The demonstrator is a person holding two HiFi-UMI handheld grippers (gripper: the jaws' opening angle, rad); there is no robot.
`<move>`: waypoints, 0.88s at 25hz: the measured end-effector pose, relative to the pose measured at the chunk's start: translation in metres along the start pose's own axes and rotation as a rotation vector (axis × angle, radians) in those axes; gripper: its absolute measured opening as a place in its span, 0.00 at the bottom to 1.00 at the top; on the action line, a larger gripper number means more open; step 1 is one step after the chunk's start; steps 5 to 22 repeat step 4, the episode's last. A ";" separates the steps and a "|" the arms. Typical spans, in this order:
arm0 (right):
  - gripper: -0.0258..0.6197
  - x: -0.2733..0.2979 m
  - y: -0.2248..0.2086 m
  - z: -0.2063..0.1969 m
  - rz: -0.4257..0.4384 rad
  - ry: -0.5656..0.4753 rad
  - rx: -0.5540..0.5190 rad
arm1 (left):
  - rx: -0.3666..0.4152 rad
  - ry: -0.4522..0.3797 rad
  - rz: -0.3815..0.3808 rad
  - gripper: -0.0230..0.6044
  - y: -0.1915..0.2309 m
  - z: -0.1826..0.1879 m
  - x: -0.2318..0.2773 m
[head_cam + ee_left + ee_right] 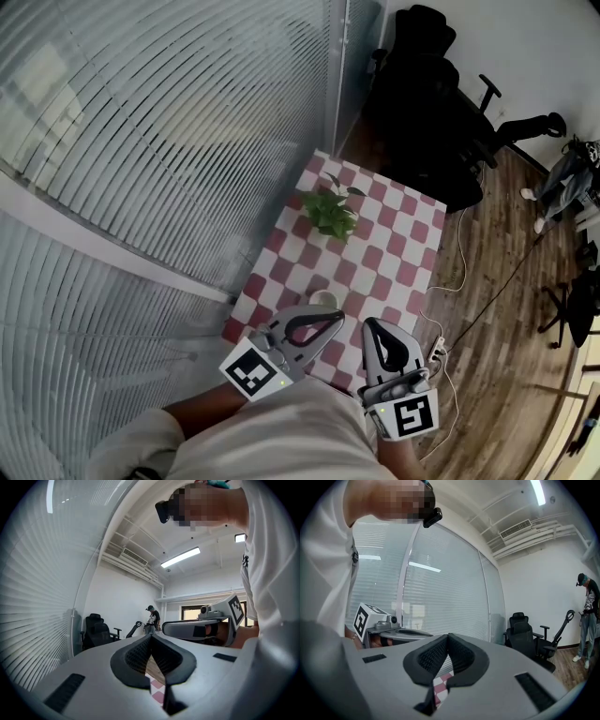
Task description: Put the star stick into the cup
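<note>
A small table with a red-and-white checked cloth [375, 253] stands below me. On it a white cup [323, 299] sits near the front edge, partly hidden by my left gripper [336, 318]. That gripper hangs above the table's near-left corner, its jaws shut with nothing between them [151, 637]. My right gripper [369, 324] is held beside it over the near edge, also shut and empty [447, 635]. Both point up and away from the tabletop, and each shows in the other's view. No star stick shows in any view.
A green potted plant [329, 214] stands at the table's far left. A glass wall with blinds [169, 141] runs along the left. Black office chairs [422, 84] stand beyond the table. Cables and a power strip [437, 352] lie on the wooden floor at right. A person [587, 616] stands far off.
</note>
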State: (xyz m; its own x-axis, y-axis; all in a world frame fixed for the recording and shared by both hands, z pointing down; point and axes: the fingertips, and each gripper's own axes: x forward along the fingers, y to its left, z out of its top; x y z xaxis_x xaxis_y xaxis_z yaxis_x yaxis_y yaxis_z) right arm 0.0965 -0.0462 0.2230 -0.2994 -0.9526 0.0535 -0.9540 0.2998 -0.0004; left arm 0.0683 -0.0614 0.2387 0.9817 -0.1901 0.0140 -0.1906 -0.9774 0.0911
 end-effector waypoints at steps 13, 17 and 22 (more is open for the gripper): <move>0.09 0.001 0.002 0.001 0.001 -0.005 -0.006 | 0.011 -0.001 -0.002 0.09 0.000 0.002 -0.001; 0.09 0.001 0.002 0.001 0.001 -0.005 -0.006 | 0.011 -0.001 -0.002 0.09 0.000 0.002 -0.001; 0.09 0.001 0.002 0.001 0.001 -0.005 -0.006 | 0.011 -0.001 -0.002 0.09 0.000 0.002 -0.001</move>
